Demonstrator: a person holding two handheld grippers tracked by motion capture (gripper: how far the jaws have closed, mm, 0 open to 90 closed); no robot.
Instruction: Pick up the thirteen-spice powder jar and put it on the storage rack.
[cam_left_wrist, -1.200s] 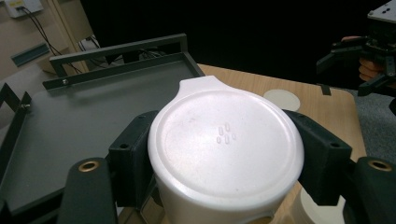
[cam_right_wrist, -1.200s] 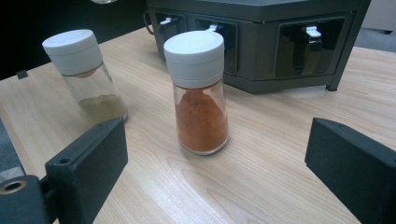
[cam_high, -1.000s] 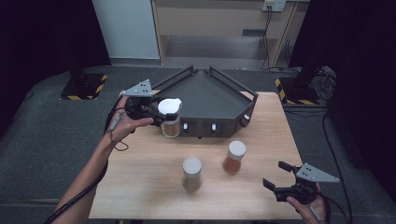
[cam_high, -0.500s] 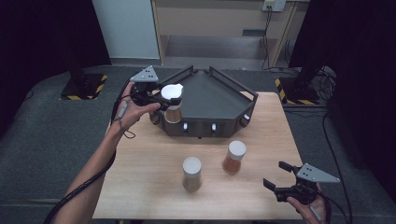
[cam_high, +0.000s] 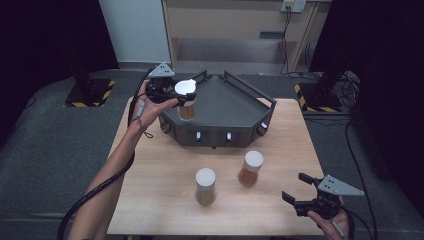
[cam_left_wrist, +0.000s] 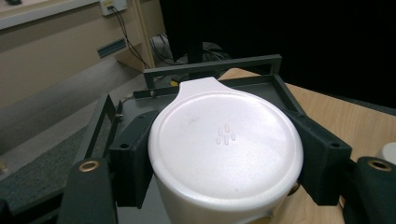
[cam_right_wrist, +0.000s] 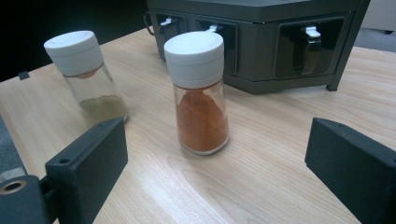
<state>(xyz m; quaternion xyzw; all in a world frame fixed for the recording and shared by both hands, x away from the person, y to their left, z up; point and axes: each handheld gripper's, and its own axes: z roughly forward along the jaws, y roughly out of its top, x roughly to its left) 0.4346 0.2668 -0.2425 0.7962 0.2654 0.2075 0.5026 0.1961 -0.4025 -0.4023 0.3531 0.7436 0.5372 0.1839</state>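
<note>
You have carried the jar (cam_high: 186, 99) away from the near left edge of the dark tray (cam_high: 235, 107): a second ago it hung low against the tray's front wall, and now your left gripper (cam_high: 172, 95) holds it higher and farther back, over the tray's far left corner. That reads as a jar on its way into the tray, about ready to be set down on the sloped floor inside. Your right gripper (cam_high: 305, 190) has not stirred; it waits at the near right of the counter (cam_high: 150, 175) with its jaws spread wide and nothing between them, facing the orange spice jar (cam_right_wrist: 198, 93) and the pale-filled jar (cam_right_wrist: 88, 77) that stand in the middle of the counter.

The left jaws are clamped on the carried jar just below its lid, one pad on each side, as the left gripper view shows. The jar has a broad white flip-top lid (cam_left_wrist: 224, 144) with a thumb tab pointing away from you and a small cluster of raised dots near its centre. Below it the clear body holds a brownish powder. It hangs upright, clear of the tray floor.
</note>
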